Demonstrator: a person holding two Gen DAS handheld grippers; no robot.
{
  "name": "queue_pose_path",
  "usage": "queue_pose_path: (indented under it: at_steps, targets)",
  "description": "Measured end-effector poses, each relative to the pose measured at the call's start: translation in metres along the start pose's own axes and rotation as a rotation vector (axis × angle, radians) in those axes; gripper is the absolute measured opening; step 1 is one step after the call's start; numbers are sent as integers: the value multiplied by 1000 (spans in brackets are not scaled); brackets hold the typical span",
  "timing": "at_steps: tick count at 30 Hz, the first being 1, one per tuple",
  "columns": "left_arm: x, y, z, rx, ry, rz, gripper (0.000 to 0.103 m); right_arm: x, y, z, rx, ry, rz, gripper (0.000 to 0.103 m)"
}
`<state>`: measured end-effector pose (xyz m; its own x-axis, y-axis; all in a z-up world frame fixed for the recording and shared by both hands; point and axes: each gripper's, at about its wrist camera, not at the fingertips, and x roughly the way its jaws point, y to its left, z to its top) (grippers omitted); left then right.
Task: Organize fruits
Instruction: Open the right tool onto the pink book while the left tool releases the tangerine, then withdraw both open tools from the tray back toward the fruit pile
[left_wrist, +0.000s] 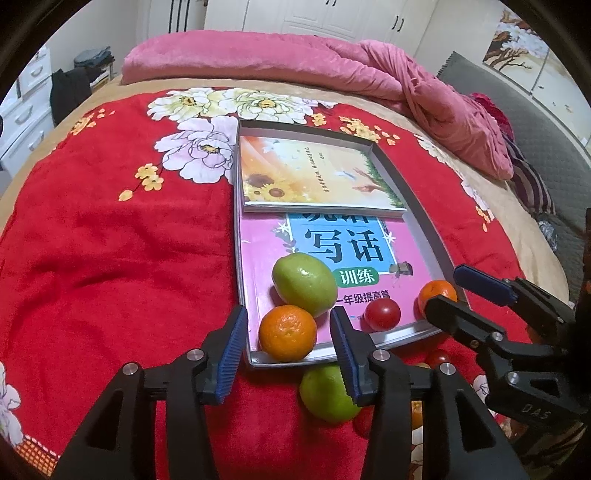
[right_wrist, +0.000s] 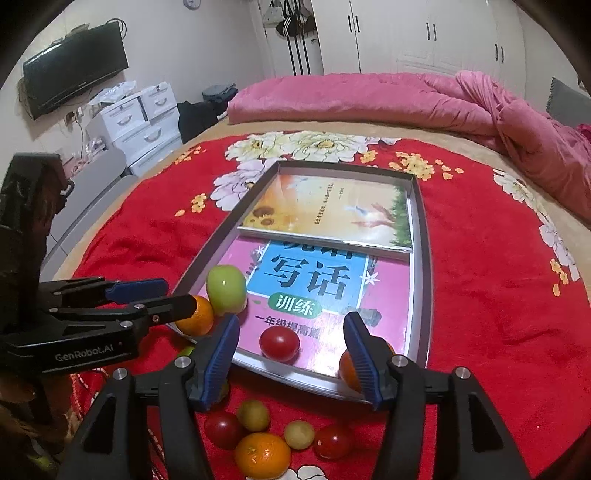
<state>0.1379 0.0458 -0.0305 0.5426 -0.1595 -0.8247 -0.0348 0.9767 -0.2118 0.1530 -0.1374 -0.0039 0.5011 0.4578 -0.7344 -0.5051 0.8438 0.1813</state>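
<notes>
Closest to the cameras there's a loose bunch of fruit sitting on the red floral blanket (right_wrist: 480, 295), not sorted yet: an orange (right_wrist: 263, 455), two red tomatoes (right_wrist: 223, 429) (right_wrist: 333, 440), a couple of small yellowish-green fruits (right_wrist: 253, 415) (right_wrist: 299, 434), plus a bigger green apple (left_wrist: 325, 395) that the left wrist view shows just outside the near rim of the tray. My guess is they're clumped there because that's the pickup pile, right under both hands. Just past them is the shallow grey tray (right_wrist: 421, 258), with a pink workbook (right_wrist: 325, 291) lying flat in it and a sunflower-cover book (right_wrist: 332, 210) stacked on the far half, so the fruit goes on the near end where there's room. Already in there: an orange (left_wrist: 287, 333) in the near left corner with a green apple (left_wrist: 303, 285) touching it, a red tomato (right_wrist: 279, 344) in the middle, and another orange (left_wrist: 437, 297) in the near right corner. The left gripper (left_wrist: 291, 354) has its jaws apart on either side of that left orange, pads not pressing it, looks like a drop-off to me. The right gripper (right_wrist: 295, 358) is also apart and holding nothing; the right corner orange is just beside its right finger (right_wrist: 364, 363), partly hidden. Further back it's pink bedding (right_wrist: 369, 99) and white wardrobes (right_wrist: 424, 37).
</notes>
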Motion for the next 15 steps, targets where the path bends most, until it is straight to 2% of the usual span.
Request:
queue_pose_path:
  at_steps: [3, 5, 10, 12, 15]
  targets:
    - [-3, 0, 1, -1, -9, 2, 51, -5, -1, 1, 8, -22, -1, 59]
    - [-6, 0, 1, 1, -12, 1, 51, -9, -2, 2, 18, -33, 0, 65]
    - [-15, -2, 2, 3, -25, -6, 53, -17, -3, 4, 33, -57, 8, 66]
    - [-18, -3, 3, 5, -34, -4, 67, -20, -4, 5, 35, -65, 2, 67]
    - [-25, -4, 3, 11, -47, 4, 69, -24, -4, 5, 35, -79, 5, 72]
